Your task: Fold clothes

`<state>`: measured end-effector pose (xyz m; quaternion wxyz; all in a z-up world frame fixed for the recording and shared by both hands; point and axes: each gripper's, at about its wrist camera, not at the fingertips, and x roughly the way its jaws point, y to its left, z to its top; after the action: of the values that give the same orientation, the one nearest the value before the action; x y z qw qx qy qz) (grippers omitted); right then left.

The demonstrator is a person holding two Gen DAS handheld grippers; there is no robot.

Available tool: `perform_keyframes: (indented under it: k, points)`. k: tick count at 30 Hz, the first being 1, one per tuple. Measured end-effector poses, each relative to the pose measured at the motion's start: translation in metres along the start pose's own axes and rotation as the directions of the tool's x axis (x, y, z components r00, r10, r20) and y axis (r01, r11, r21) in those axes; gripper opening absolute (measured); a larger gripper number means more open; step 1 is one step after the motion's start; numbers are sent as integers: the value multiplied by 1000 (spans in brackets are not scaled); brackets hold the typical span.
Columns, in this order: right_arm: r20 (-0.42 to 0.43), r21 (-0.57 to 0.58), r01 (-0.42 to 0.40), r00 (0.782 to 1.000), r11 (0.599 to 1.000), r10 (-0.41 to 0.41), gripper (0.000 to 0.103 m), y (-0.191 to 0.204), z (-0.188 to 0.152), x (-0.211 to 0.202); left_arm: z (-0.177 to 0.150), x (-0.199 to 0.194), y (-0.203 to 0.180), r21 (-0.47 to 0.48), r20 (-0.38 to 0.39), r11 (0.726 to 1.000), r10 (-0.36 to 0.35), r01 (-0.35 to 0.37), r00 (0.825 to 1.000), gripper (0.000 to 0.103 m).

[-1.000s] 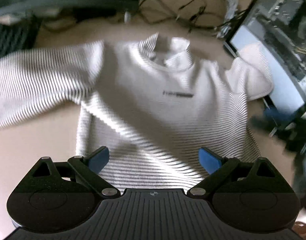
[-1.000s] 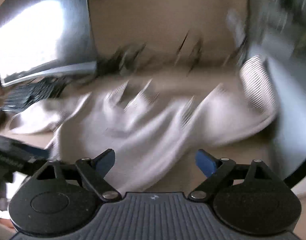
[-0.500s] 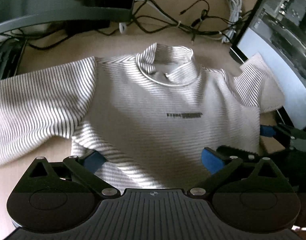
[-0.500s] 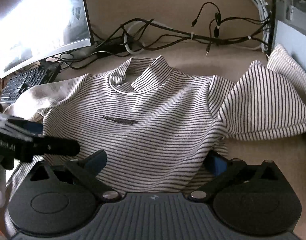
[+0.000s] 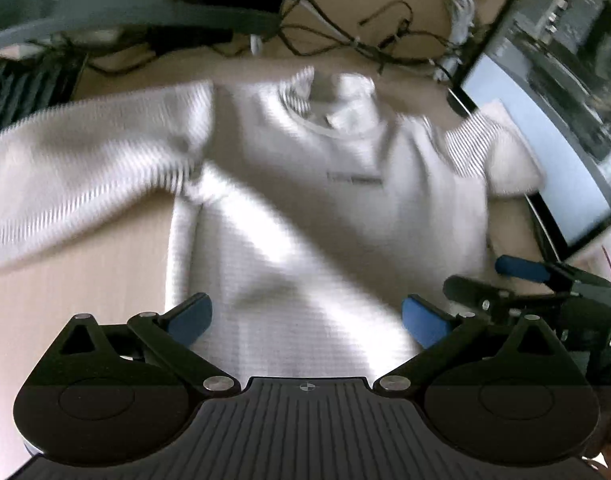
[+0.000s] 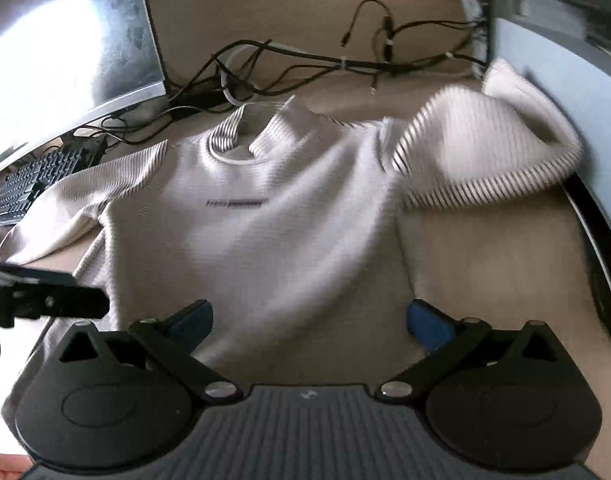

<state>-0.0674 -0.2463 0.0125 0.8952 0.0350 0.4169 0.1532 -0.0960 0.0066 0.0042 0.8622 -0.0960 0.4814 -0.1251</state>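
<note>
A white striped sweater (image 5: 305, 208) lies face up on the tan desk, collar away from me, sleeves spread to both sides; it also shows in the right wrist view (image 6: 273, 216). My left gripper (image 5: 305, 316) is open above the hem, blue pads wide apart, holding nothing. My right gripper (image 6: 309, 320) is open over the hem's right part, empty. The right gripper also shows at the right edge of the left wrist view (image 5: 545, 292). Both views are motion-blurred.
A curved monitor (image 6: 65, 52) and keyboard (image 6: 29, 184) stand at the left. Another screen (image 5: 553, 92) stands at the right, the right sleeve (image 6: 485, 156) resting against it. Tangled cables (image 6: 325, 60) lie behind the collar.
Both grippers have lifted slightly off the hem and moved, blurring the views. The sweater stays spread on the desk. Both stay open.
</note>
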Motion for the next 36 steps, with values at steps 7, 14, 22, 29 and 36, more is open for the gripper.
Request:
perform_keyframes:
  k: [7, 14, 22, 29, 36]
  points:
    - [-53, 30, 26, 998, 999, -24, 103, 16, -32, -27, -24, -6, -1, 34, 66, 999, -3, 1, 998, 103]
    - [-18, 13, 71, 997, 997, -71, 103, 19, -32, -22, -48, -11, -1, 69, 131, 998, -9, 0, 991, 103]
    - [26, 50, -13, 1000, 999, 11, 103, 9, -45, -67, -110, -66, -36, 26, 217, 997, 64, -71, 974, 103]
    - [193, 116, 10, 981, 993, -32, 103, 8, -112, -161, -165, -117, -67, -21, 288, 991, 134, -133, 948, 103]
    - [277, 132, 50, 957, 990, -85, 103, 26, -183, -206, -227, -150, -112, 43, 375, 977, 176, -207, 910, 103]
